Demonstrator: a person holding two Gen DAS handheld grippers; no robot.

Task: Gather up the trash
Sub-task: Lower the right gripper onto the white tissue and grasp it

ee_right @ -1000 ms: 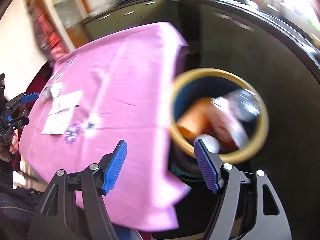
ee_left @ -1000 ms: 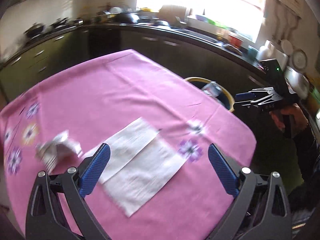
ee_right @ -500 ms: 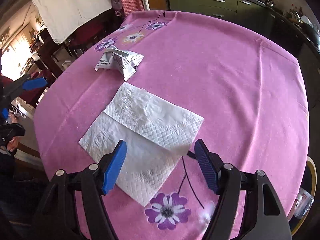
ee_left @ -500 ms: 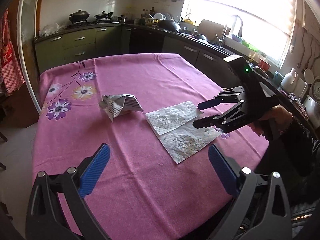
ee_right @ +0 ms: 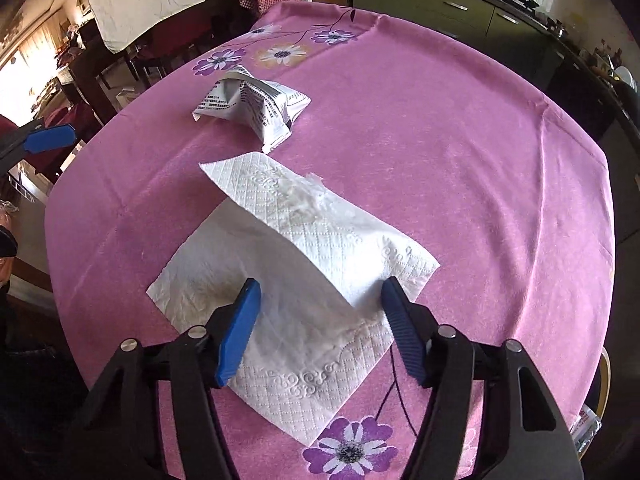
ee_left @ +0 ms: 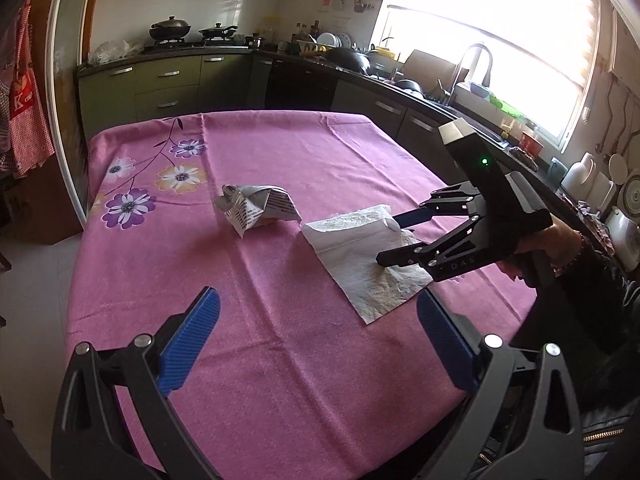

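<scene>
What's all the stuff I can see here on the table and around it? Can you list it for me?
tablecloth: one, pink with flower prints, covering the table
paper napkins: looks like two overlapping sheets, white, near side of the table, the upper one partly lifted
crumpled wrapper: one, silver-white with black print, beyond the napkins
bin: one, yellowish rim only, at the table's edge in the right wrist view
kitchen cabinets: a run, green, along the far wall
pans: two, dark, on the stove
window: one, bright, above the sink
left gripper: black with blue pads, open, over bare cloth
right gripper: black with blue pads, jaws just closing, open astride the napkins
hand: one, holding the right gripper's handle
</scene>
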